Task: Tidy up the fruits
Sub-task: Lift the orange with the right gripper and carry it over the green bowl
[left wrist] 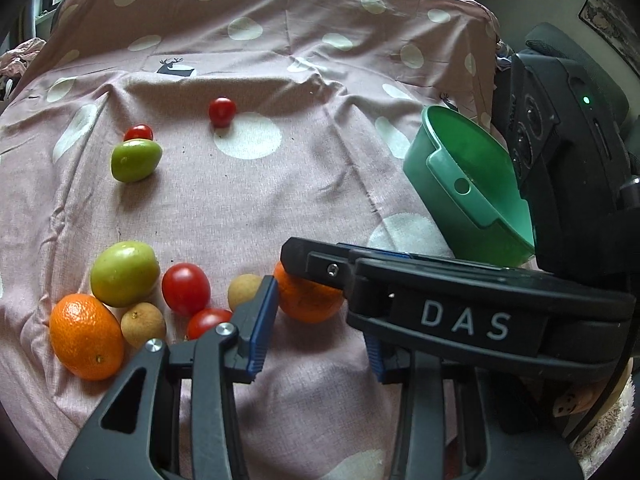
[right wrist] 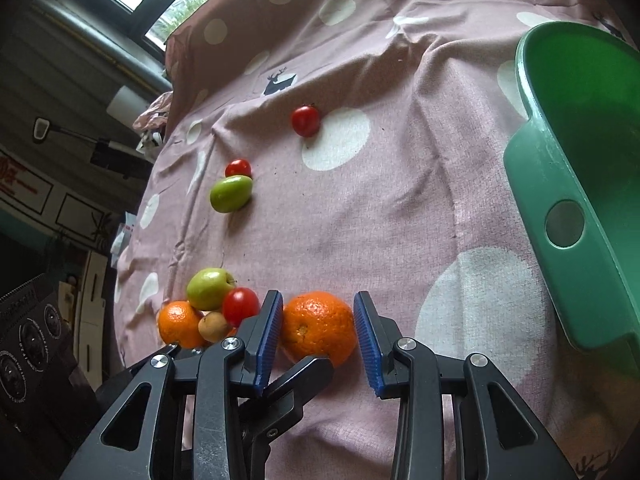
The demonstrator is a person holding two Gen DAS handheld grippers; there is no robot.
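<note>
An orange (right wrist: 318,326) lies on the pink dotted cloth (right wrist: 380,208) between the blue pads of my open right gripper (right wrist: 318,334); small gaps show on both sides. In the left wrist view the same orange (left wrist: 306,300) lies partly under the right gripper's finger (left wrist: 316,266). My left gripper (left wrist: 320,330) is open and empty just behind it. A green tub (left wrist: 468,184) stands tilted at the right; it also shows in the right wrist view (right wrist: 576,184). A cluster of fruit lies at the left: an orange (left wrist: 86,338), a green fruit (left wrist: 124,274), a tomato (left wrist: 186,288).
Farther back lie a green fruit (left wrist: 136,160), a small tomato (left wrist: 138,133) behind it and a lone tomato (left wrist: 222,111). Two longans (left wrist: 143,325) and another tomato (left wrist: 208,322) sit in the near cluster. The cloth ends at the left, with room clutter beyond.
</note>
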